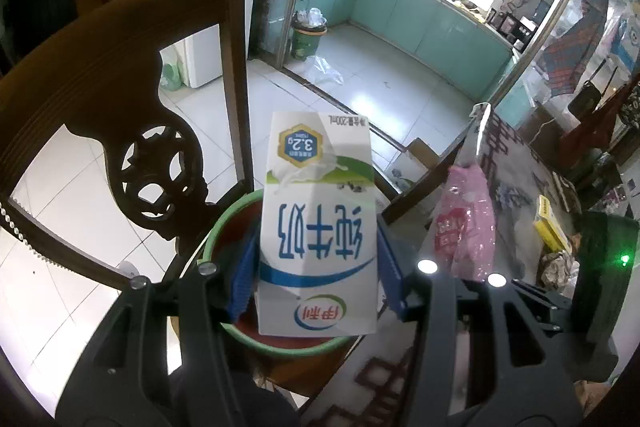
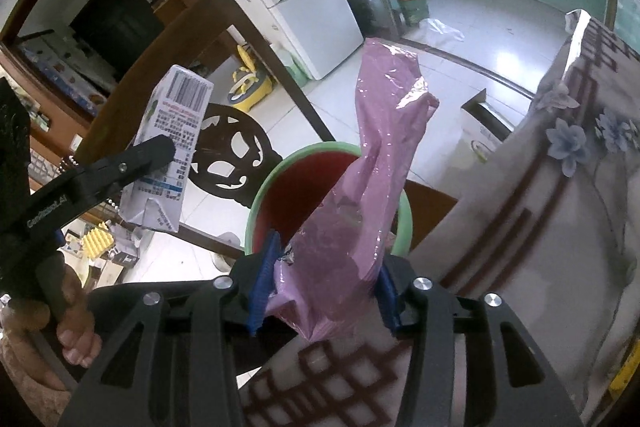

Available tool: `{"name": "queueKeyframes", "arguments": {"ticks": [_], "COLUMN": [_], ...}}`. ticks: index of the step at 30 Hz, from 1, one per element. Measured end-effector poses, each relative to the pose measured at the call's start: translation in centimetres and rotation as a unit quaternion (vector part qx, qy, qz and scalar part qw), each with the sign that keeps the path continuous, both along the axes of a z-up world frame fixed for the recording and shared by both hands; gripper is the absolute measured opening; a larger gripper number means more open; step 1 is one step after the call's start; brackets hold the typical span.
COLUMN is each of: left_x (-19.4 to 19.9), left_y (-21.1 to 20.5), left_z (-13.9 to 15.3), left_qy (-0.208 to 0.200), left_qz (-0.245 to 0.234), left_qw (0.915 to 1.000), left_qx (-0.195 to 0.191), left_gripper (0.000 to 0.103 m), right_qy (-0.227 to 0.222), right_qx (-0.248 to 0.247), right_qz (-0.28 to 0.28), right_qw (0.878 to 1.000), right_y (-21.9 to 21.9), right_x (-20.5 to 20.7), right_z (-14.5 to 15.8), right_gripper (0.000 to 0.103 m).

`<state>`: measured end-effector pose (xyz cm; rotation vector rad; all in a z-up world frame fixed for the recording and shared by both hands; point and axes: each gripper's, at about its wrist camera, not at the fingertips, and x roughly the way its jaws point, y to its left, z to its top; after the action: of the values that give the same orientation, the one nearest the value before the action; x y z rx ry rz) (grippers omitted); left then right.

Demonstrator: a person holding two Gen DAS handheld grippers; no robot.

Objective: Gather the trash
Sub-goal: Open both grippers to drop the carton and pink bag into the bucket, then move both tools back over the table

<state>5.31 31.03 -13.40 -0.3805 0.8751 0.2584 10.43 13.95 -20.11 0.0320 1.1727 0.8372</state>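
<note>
White floor tiles and a teal-fronted kitchen fill the background; nearer to us a dark carved wooden chair (image 1: 132,131) stands beside the bench (image 2: 520,227), which wears a flower-patterned cloth. We note a green-rimmed, red-lined waste bin (image 1: 224,227) below both tools, just off the bench edge.

Left hand-held gripper (image 1: 318,267): blue pads clamp a white milk carton (image 1: 318,219) on its two side faces, print upside down to the camera. In this view the carton hangs over the bin mouth, not yet inside. In the right wrist view the same carton (image 2: 168,147) looks creased at its lower corner.

Right hand-held gripper (image 2: 324,287): jaws stand fairly wide with a pink plastic bag (image 2: 376,167) between them. The left pad seems just clear of the film; contact at the right pad we cannot tell. The bag's crumpled bottom sits between the jaws and its twisted length points out across the bin rim.

Risks, as we judge them:
- The light bag may cling to a pad, or drape over the rim and slide to the floor.
- If released off-centre, the carton could strike the rim and tip out toward the chair.
- Both tools crowd one opening; they may knock together.
- A yellow box (image 1: 550,223) and crumpled paper (image 1: 558,267) remain on the bench.
</note>
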Motion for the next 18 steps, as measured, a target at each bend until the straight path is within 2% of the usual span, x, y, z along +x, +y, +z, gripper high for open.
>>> {"name": "queueKeyframes", "arguments": {"ticks": [1,2,3,5,8,13,18], "left_x": [0.0,0.0,-0.1,-0.2,0.0,-0.1,-0.7], "left_y": [0.1,0.4,0.6,0.9,0.7,-0.5,-1.4], "left_z": [0.0,0.0,0.1,0.3,0.2,0.4,0.3], "left_qy": [0.000,-0.004,-0.010,-0.021,-0.016,-0.016,-0.009], "left_qz": [0.007,0.015,0.020,0.028,0.023,0.010,0.008], "left_qw": [1.0000,0.9999,0.9997,0.9993,0.9995,0.9998,0.9998], "left_qx": [0.002,0.000,-0.004,-0.009,-0.013,0.009,0.017], "left_gripper": [0.057,0.071,0.080,0.080,0.080,0.080,0.080], "right_qy": [0.000,-0.002,-0.001,0.002,0.000,-0.016,-0.041], "right_qx": [0.004,0.008,0.013,0.014,0.014,0.015,0.017], "right_qz": [-0.006,-0.012,-0.018,-0.025,-0.038,-0.065,-0.098], "right_qw": [1.000,1.000,1.000,1.000,0.999,0.998,0.994], "right_y": [-0.1,-0.3,-0.6,-1.0,-2.2,-5.3,-9.3], "right_x": [0.1,0.0,0.1,0.1,-0.1,-1.0,-2.6], "right_z": [0.1,0.1,0.2,0.4,0.9,2.6,4.7], "right_gripper": [0.073,0.074,0.074,0.074,0.074,0.074,0.079]}}
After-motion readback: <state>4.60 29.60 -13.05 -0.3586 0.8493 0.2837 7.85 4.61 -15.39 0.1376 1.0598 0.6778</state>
